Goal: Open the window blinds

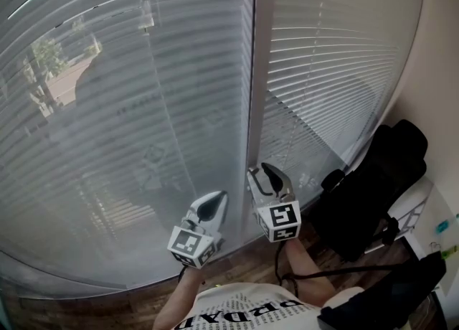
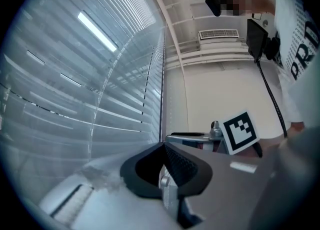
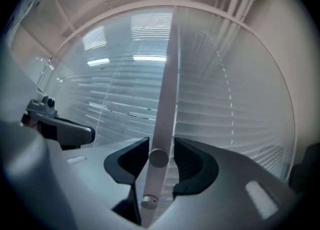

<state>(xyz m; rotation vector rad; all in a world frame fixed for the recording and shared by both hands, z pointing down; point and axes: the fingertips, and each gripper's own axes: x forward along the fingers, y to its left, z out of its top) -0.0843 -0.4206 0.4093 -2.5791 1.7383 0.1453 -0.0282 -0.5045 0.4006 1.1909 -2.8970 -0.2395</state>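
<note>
Blinds (image 1: 129,106) hang at the far side, straight ahead of both claws, in two panels, one to the left and one to the right of a pale upright bar (image 1: 252,70); their slats lie turned shut, with only a faint show of outdoors at the far left, so we judge the task not yet done. Our left claw (image 2: 164,148) has its jaws together with nothing between them; our right claw (image 3: 161,143) has its jaws apart with the bar lined up in the gap, and we cannot tell whether the pads touch it.

What could go wrong, as we judge it: the right claw sits at the bar and not at anything that turns slats, so closing there would gain nothing; the thin clear rod (image 1: 174,113) in front of the left panel is slim and hard to see, so a claw may miss it or let it slip when twisting; a hard or sideways pull could bend slats or unhook the rod; tips pushed too far could dent the slats.

By our count: two panels; one bar; one clear rod that we can make out; two claws.
</note>
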